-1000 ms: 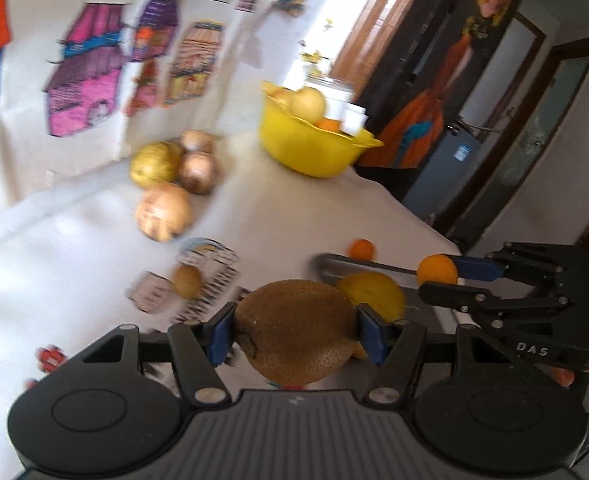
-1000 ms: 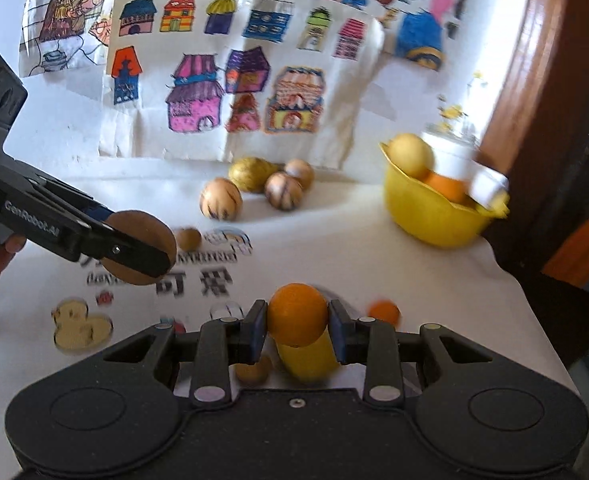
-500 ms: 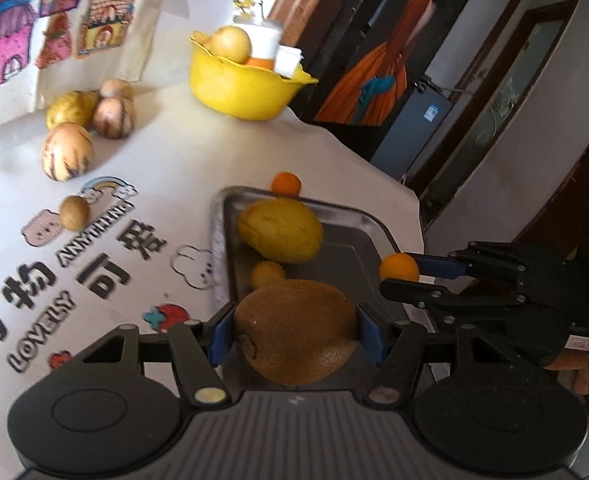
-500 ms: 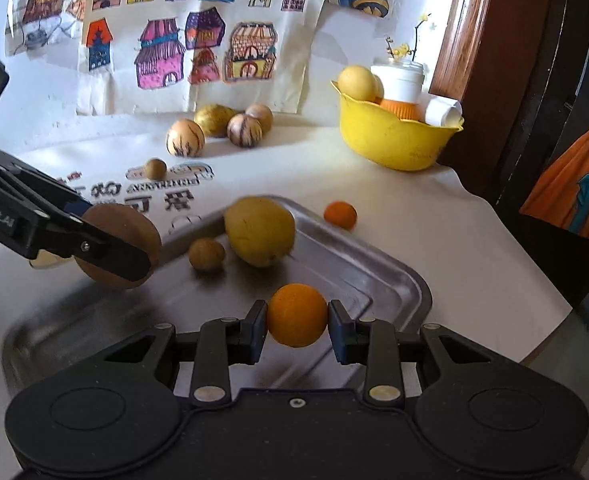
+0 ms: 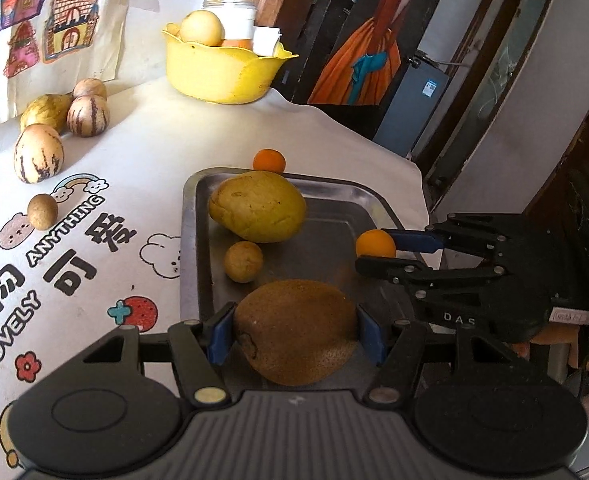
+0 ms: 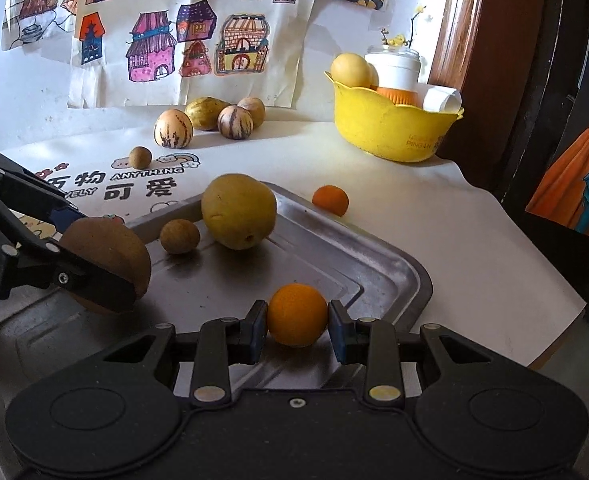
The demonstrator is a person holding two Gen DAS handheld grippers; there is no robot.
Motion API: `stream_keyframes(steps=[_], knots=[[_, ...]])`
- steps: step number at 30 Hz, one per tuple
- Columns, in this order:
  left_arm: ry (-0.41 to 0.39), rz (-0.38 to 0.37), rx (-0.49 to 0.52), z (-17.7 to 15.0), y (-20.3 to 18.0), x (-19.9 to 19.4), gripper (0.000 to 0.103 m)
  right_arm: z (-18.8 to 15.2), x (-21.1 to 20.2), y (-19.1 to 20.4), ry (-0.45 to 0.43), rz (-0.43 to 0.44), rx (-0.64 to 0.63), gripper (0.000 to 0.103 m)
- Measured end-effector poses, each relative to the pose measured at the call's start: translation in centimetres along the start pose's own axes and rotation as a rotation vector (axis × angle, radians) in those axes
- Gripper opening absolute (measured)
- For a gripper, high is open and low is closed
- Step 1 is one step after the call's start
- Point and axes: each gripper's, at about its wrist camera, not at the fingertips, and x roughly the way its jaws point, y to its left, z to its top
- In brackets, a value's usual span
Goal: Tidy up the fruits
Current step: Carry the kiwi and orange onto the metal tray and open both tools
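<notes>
My left gripper (image 5: 295, 332) is shut on a brown kiwi (image 5: 294, 330) just above the near end of the metal tray (image 5: 334, 208). In the right wrist view that kiwi (image 6: 106, 258) hangs at the tray's (image 6: 374, 264) left side. My right gripper (image 6: 297, 324) is shut on a small orange (image 6: 297, 314) over the tray's near right part; the left wrist view shows this orange (image 5: 375, 243) by the tray's right rim. A large yellow fruit (image 6: 238, 210) and a small brown fruit (image 6: 179, 236) lie in the tray.
Another small orange (image 6: 330, 199) sits on the tablecloth just beyond the tray. Several striped and yellow fruits (image 6: 173, 128) lie near the wall. A small brown fruit (image 6: 140, 157) rests on the printed cloth. A yellow bowl (image 6: 390, 128) with fruit and cups stands at the back right, near the table's edge.
Both grippers have come forward and down over the tray, each keeping its fruit. The tray and its fruits now fill much more of both views.
</notes>
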Motion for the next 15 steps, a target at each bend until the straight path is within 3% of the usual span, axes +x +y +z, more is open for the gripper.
stream_keyframes(steps=[15], knots=[[0.005, 0.017, -0.009, -0.42, 0.68, 0.37, 0.067, -0.16, -0.17, 0.31, -0.018, -0.011, -0.017, 0.036]])
